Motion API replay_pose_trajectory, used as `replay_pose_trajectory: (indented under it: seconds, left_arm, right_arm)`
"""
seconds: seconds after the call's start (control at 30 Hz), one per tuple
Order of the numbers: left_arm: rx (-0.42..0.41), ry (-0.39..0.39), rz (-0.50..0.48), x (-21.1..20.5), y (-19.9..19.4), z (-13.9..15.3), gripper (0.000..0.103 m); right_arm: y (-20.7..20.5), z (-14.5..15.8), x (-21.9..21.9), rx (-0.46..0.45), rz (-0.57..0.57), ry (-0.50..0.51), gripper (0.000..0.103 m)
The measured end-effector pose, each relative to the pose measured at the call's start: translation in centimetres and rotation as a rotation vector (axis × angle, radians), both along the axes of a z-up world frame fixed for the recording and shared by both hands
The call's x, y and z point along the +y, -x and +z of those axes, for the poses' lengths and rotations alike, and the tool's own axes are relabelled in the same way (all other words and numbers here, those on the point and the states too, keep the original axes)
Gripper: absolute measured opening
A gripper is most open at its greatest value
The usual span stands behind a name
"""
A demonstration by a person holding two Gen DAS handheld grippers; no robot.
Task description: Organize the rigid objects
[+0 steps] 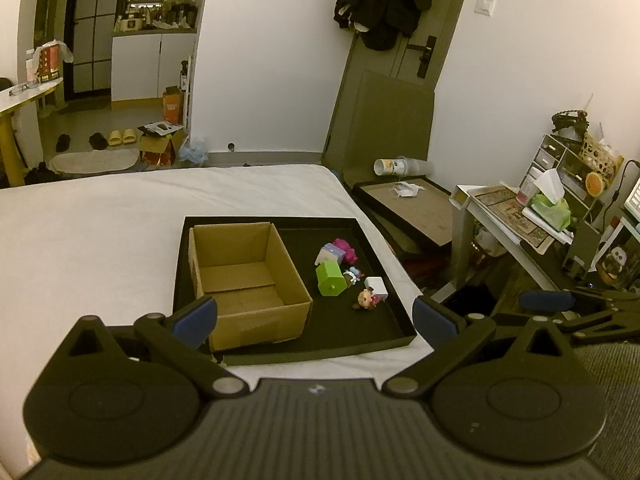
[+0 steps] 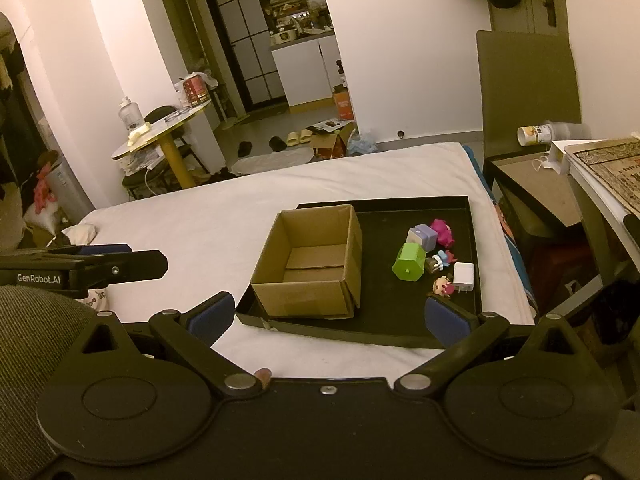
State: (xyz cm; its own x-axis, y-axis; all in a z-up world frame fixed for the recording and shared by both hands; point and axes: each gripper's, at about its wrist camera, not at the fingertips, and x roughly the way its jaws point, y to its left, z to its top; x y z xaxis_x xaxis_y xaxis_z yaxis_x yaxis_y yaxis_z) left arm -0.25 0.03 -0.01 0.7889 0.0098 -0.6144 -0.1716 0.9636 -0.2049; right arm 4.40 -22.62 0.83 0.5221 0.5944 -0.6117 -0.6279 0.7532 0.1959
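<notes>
1. Both grippers hang back over the near edge of the bed (image 1: 120, 208). The left gripper (image 1: 314, 320) is spread wide and empty; the right gripper (image 2: 328, 314) is likewise spread, with nothing between its pads.
2. The small toys lie loose on the right half of the black tray (image 2: 472, 240), beside the empty cardboard box (image 2: 312, 260) that stands in the left half.
3. The right gripper sits nearer the cluster, so it probably should go first.
4. Start with an outlying piece: the white cube (image 2: 464, 276) or the little doll (image 2: 443, 286) at the near end stands clearest of the others.
5. The green block (image 2: 408, 262) touches its neighbours; leave it until the space opens.
6. Come down from above, pinch across flat sides, lift clear of the tray wall, and release low inside the box.
</notes>
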Motion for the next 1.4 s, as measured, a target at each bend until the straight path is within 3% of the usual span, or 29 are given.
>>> replay_pose_trajectory:
  seconds: [1.07, 1.4]
  left_arm:
    - [0.000, 0.002, 0.003, 0.1, -0.1, -0.2, 0.103]
    - [0.015, 0.000, 0.024, 1.4, -0.8, -0.9, 0.103]
  right_arm:
    - [-0.5, 0.0, 0.3, -0.008, 0.021, 0.012, 0.103]
    - [-0.9, -1.3, 0.8, 0.003, 0.017, 0.028, 0.103]
